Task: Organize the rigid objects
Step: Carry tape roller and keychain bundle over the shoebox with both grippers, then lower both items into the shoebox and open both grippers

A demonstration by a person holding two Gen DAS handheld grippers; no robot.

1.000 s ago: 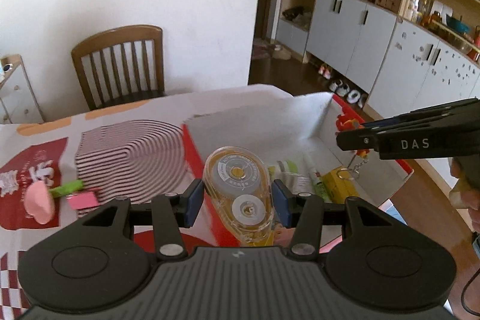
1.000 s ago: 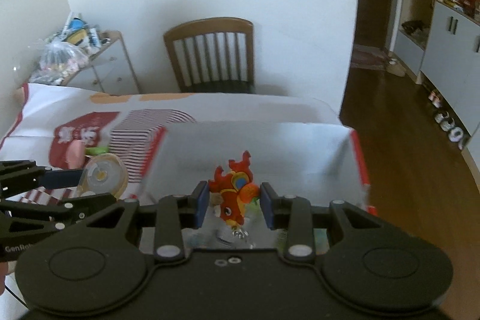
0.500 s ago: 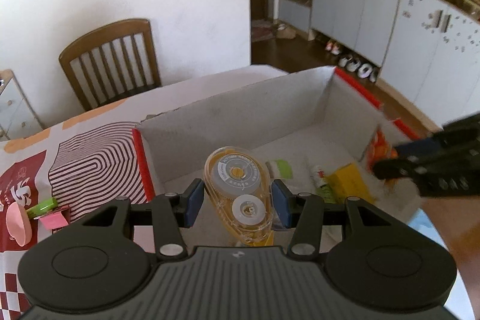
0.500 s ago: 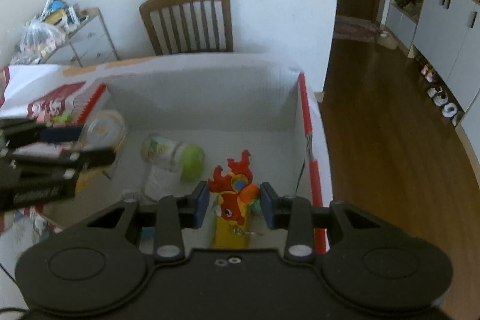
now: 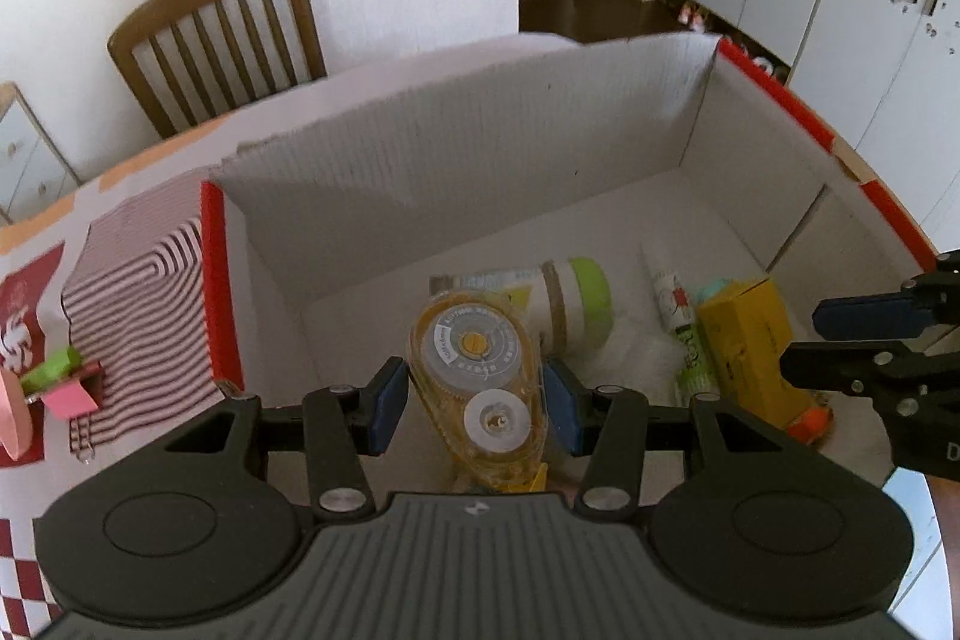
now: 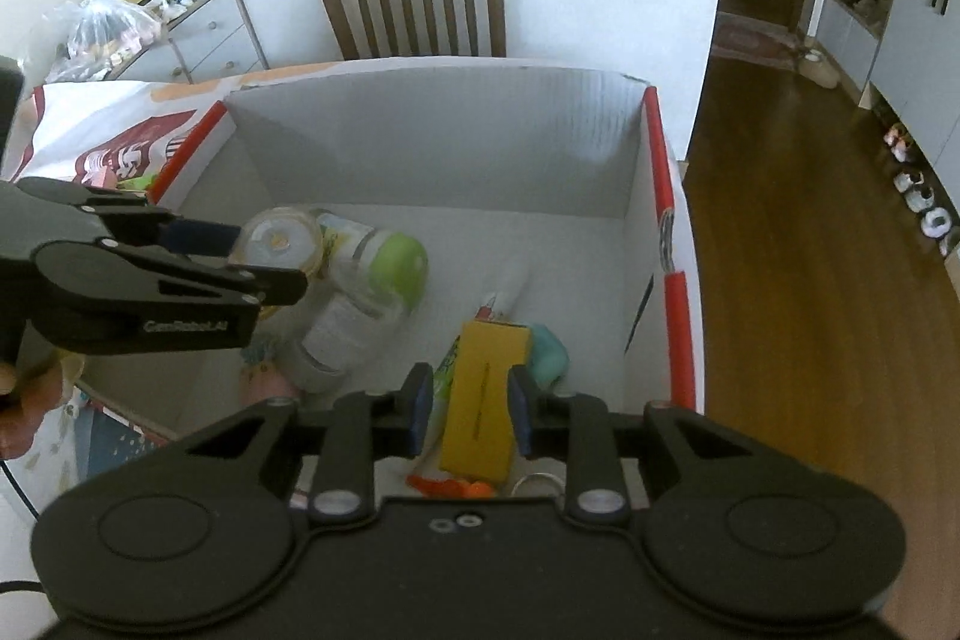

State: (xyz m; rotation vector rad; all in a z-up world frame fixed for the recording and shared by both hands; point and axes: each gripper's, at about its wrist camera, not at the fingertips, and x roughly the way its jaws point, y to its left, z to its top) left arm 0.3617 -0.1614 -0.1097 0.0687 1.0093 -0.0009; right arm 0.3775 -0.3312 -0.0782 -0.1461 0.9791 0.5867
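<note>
A clear yellow correction tape dispenser (image 5: 474, 370) sits between the blue pads of my left gripper (image 5: 475, 400), which is shut on it. It hangs low inside the white cardboard box (image 5: 480, 148) with red rims. From the right wrist view, the left gripper (image 6: 240, 256) and the dispenser (image 6: 279, 241) are at the box's left side. My right gripper (image 6: 468, 409) has its jaws opening, with nothing pressed between them. A yellow carton (image 6: 483, 400) shows below the gap. The red-orange toy (image 6: 474, 489) with a key ring lies on the box floor just under the jaws.
Also in the box are a bottle with a green cap (image 6: 372, 292), a glue tube (image 6: 501, 295) and a teal item (image 6: 549, 352). A pink clip (image 5: 72, 394) lies on the patterned tablecloth left of the box. A wooden chair (image 6: 414, 4) stands behind the table.
Both grippers have sunk into the box. The right gripper has let go of the red-orange toy, which now lies by the yellow carton. The left still holds the dispenser.
</note>
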